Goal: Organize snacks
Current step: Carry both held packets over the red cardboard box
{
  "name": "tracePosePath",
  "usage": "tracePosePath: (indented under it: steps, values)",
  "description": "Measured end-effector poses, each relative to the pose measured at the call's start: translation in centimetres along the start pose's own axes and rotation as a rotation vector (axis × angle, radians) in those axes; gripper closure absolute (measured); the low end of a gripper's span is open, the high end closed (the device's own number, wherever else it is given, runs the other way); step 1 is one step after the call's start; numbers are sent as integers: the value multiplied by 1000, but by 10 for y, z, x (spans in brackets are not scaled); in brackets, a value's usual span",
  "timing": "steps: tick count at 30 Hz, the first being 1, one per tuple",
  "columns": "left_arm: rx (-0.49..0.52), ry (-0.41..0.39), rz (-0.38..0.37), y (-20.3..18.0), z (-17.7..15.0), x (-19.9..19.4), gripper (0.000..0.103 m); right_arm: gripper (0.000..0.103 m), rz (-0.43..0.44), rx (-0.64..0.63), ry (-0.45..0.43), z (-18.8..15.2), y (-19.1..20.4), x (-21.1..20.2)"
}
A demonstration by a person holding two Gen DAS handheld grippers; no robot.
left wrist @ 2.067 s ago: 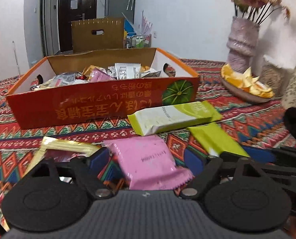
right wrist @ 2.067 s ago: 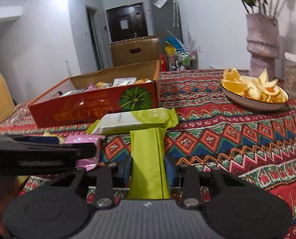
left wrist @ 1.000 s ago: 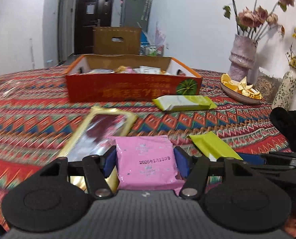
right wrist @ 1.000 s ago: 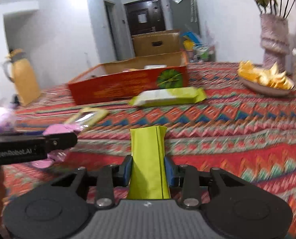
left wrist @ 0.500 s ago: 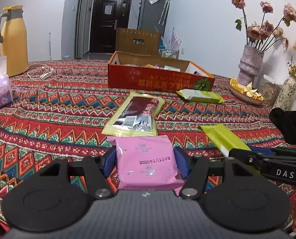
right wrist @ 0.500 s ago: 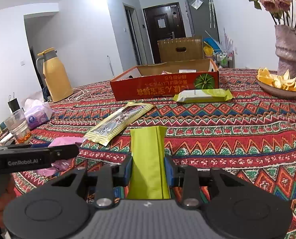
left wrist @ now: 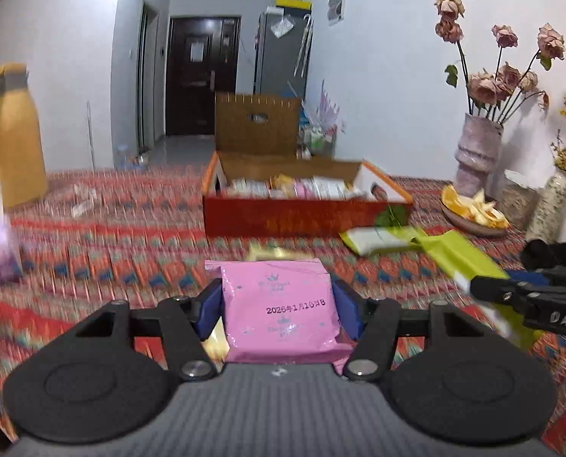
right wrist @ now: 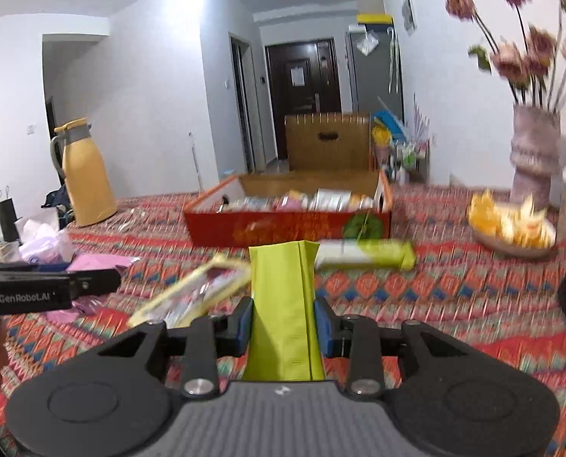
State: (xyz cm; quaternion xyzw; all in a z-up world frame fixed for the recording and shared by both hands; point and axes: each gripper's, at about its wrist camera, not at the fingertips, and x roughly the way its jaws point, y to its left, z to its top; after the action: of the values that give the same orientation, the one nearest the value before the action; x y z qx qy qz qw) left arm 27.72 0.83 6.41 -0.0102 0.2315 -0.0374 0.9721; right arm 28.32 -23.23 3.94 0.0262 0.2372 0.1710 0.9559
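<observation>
Showing a printed date, pink packet [left wrist: 283,308] looks glossy, flat.

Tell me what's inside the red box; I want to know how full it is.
The red box holds a row of mixed snack packets, white, pink and orange, lying across the floor of it. The front wall hides their lower parts and whatever lies beneath them.

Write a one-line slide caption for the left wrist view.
Left gripper holds a pink snack packet above the patterned tablecloth, facing the orange snack box.
</observation>
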Motion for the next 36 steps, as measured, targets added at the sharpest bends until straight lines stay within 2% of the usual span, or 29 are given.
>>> tracePosePath:
  steps: [11, 21, 29, 33, 36]
  values:
    - [24, -85, -20, 9, 87, 52, 41, 70, -45, -123, -114, 93, -9, 43]
    - [50, -119, -8, 7, 147, 134, 41, 70, -45, -135, -157, 157, -32, 116]
    - [-18, -63, -10, 15, 177, 230, 41, 70, -54, -79, -109, 175, -61, 203]
    - [-48, -36, -13, 16, 171, 280, 41, 70, -69, -40, -55, 169, -77, 251]
    - [-61, 23, -10, 15, 158, 315, 41, 70, -85, -29, 7, 159, -88, 287]
